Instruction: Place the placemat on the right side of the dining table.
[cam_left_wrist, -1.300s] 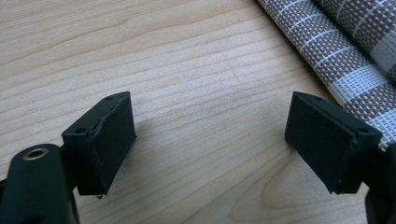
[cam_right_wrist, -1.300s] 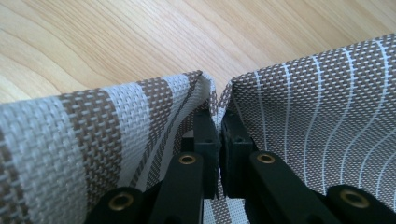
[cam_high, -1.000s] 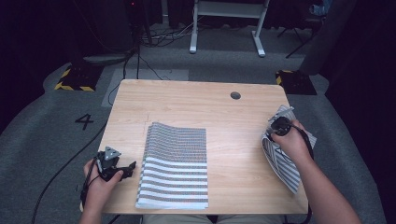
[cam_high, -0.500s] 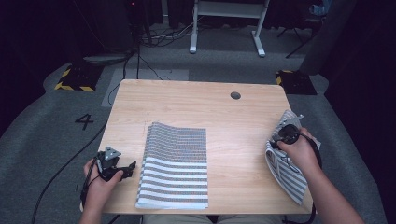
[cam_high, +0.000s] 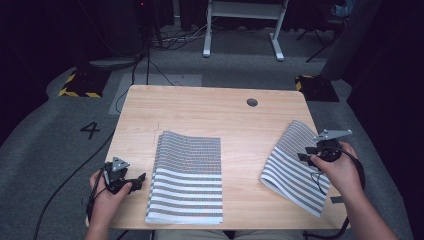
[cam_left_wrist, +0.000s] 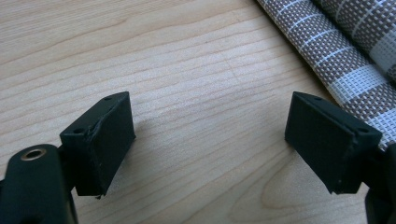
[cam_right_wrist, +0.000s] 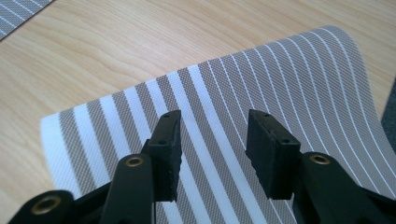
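Note:
A grey-and-white striped placemat (cam_high: 292, 167) lies slantwise at the right edge of the wooden table (cam_high: 210, 112), its far end curling up. My right gripper (cam_high: 306, 154) hovers just above it. Its jaws have just been opening and nothing sits between them; in the right gripper view (cam_right_wrist: 212, 154) they stand apart over the mat's stripes (cam_right_wrist: 289, 79). A second striped mat (cam_high: 187, 177), folded over, lies at the table's front middle. My left gripper (cam_high: 139, 179) rests open near the front left corner, beside that mat's edge (cam_left_wrist: 345, 60), with bare wood between its jaws (cam_left_wrist: 210, 135).
A round cable hole (cam_high: 252, 102) sits in the table's far right part. Beyond the table stand a white desk frame (cam_high: 240, 20) and floor cables. Yellow-black blocks (cam_high: 82, 82) lie at both far corners, and a "4" (cam_high: 90, 130) marks the floor on the left.
The right hand carried the striped mat rightward and let go of it; its jaws went from shut to apart, and the mat now lies on the table. The left hand stayed put.

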